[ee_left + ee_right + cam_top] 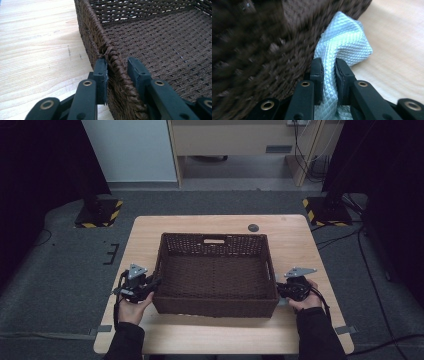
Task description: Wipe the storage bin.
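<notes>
A dark brown, rectangular woven basket [216,272] sits on a pale wooden bench [300,245], empty inside, with a hand-held gripper at each of its two near corners.

The left hand-held gripper [117,72] straddles the basket's braided rim: one jaw lies outside against the wall, the other inside with a narrow gap to the weave, so it is open and not yet pinching. The right hand-held gripper [329,72] is clamped on a fold of pale blue, diamond-textured cloth [344,47], which bunches just ahead of its jaws and presses against the basket's outer wall.

The step in hand looks like securing the basket with the left side while the right handles the cloth. Next, the left jaws likely need to finish closing on the rim.

The basket is coarse, fibrous rope-like wicker with a slot handle [214,240] in the far wall; the cloth looks soft and faintly shiny.
</notes>
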